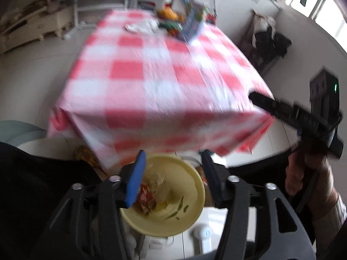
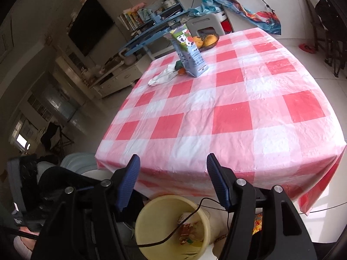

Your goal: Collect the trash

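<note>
Below, both tongs, left point(image 1: 171, 173) and right point(image 2: 173, 179), gape empty over crumpled wrappers point(image 2: 188, 231) in a yellow bin point(image 2: 151, 214).

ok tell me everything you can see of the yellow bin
The yellow bin is a round, pale yellow, open-topped container that looks like plastic. It stands upright below the near edge of the table, which is draped in a red-and-white checked cloth. Crumpled wrappers lie at its bottom. A thin black cable crosses its mouth. Neither tongs touches it.

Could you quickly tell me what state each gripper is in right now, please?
Left gripper: open, nothing between its pads, above the round yellow plastic bin.
Right gripper: open, holding nothing.
</note>
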